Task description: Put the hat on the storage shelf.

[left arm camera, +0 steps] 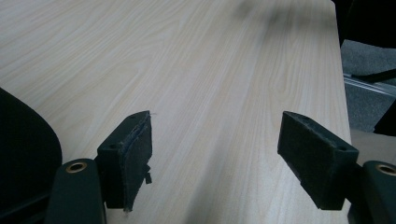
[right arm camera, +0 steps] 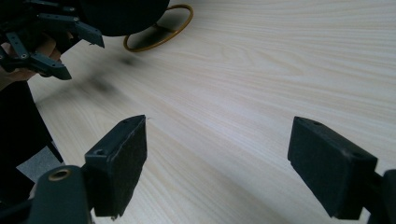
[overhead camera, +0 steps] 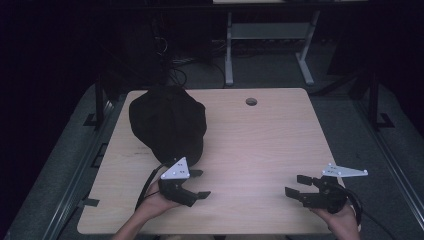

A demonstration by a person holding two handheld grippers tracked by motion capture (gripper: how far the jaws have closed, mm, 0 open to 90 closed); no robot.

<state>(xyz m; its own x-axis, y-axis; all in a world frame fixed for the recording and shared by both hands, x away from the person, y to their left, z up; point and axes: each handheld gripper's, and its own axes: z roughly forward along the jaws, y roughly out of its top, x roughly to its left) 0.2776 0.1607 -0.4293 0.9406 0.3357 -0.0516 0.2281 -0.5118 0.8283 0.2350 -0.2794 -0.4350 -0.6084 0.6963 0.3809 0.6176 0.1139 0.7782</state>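
Nearest the person's edge of the table [overhead camera: 260,150], two hands come up from below, each holding a gripper. The left gripper [overhead camera: 199,184] sits just at the near rim of the cap [overhead camera: 167,125], its grey plate almost over the cap's edge, and its jaws stand wide apart, pointing away from the cap toward the middle of the table, with nothing between them. In the left gripper view the left gripper [left arm camera: 215,158] shows its two black pads spread over bare wood, and the cap [left arm camera: 23,154] bulges in as a dark curve just beside the left-hand pad; whether they touch I cannot tell. The right gripper [overhead camera: 295,186] is well apart from the cap, near the table's front corner on the far side from it, jaws likewise wide and empty, aimed back toward the cap. The right gripper view has the right gripper [right arm camera: 217,163] open over plain wood, with the left gripper [right arm camera: 70,49] and the cap [right arm camera: 121,14] farther off, and a brown ring [right arm camera: 159,28] lying on the table under the cap's edge. The cap itself is a black mound resting on the table's far left part. Beyond the cap, toward the far edge, is a round hole [overhead camera: 251,101] in the tabletop.
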